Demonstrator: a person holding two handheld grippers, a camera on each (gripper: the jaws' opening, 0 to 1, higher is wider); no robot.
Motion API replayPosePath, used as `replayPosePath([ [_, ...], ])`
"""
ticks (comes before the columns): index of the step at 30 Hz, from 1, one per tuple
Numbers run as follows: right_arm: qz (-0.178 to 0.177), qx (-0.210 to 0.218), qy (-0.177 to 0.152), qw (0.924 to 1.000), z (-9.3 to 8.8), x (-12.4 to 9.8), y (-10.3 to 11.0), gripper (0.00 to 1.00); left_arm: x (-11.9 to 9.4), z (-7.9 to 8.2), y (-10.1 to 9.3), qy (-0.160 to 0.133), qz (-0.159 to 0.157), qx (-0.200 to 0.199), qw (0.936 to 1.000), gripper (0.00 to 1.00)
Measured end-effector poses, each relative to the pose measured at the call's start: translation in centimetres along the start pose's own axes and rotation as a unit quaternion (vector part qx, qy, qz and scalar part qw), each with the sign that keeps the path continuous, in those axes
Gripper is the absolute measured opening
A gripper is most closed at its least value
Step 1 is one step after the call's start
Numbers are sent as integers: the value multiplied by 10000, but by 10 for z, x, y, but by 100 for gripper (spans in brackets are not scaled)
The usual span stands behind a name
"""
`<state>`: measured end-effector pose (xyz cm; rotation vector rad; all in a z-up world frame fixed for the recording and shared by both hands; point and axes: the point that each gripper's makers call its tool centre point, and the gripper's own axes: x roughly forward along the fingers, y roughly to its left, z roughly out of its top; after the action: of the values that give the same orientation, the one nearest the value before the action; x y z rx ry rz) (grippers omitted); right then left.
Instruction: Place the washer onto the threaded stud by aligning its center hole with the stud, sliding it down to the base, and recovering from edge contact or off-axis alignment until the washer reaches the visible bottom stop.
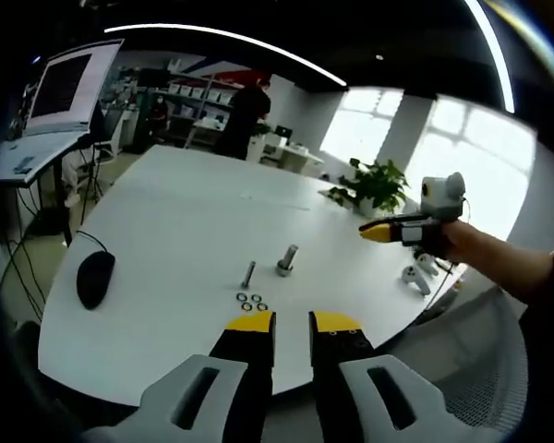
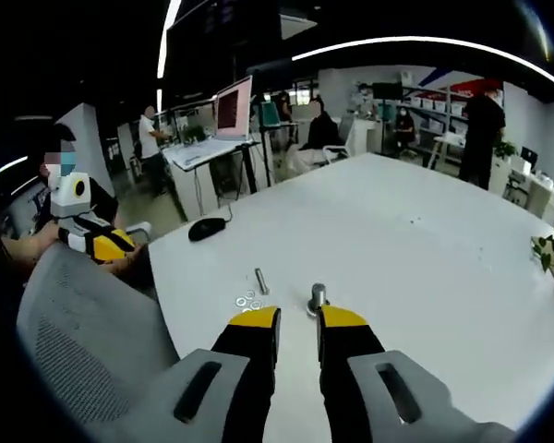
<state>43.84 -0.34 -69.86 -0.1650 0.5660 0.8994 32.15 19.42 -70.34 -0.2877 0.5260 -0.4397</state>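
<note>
**Both tools idle, washer not yet picked**

In the left gripper view, your left hand-held gripper (image 1: 293,323) hangs at the near edge of the white bench (image 1: 194,212), its yellow-tipped jaws parted a little and holding nothing. Ahead of it lie the small metal ring washers (image 1: 252,301) in a loose cluster, flat on the surface. Just beyond stands the upright grey threaded stud on its base (image 1: 286,260), with a loose slim grey bolt (image 1: 248,274) beside it. A black computer mouse (image 1: 95,278) sits well apart to the left. Your right hand-held gripper (image 1: 377,233) is held off to the side, away from the parts; whether it is released I cannot tell here.

In the right gripper view, the right tool's jaws (image 2: 298,323) stand slightly apart, empty, pointing at the stud, which carries no washer.

You are at the start, I judge: next, bring one tool down over a single washer and pinch its edge cleanly.
</note>
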Motion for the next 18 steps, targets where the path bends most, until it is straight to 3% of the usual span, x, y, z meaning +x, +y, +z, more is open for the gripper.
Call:
replayPosePath([
  [5,295,267,-43,9992,-13,-25,27,18,-4,2,5,-117,29,-38,9999,16],
  [8,364,354,-41,9987,-22,-36,36,18,-3,-5,8,99,-37,-24,9999,15],
  [15,301,319,-97,9990,-36,-61,59,16,-10,-3,12,-25,-232,-252,9994,18],
  [18,133,467,-237,9985,-40,-74,64,16,-9,-2,10,-36,-254,-106,9996,18],
])
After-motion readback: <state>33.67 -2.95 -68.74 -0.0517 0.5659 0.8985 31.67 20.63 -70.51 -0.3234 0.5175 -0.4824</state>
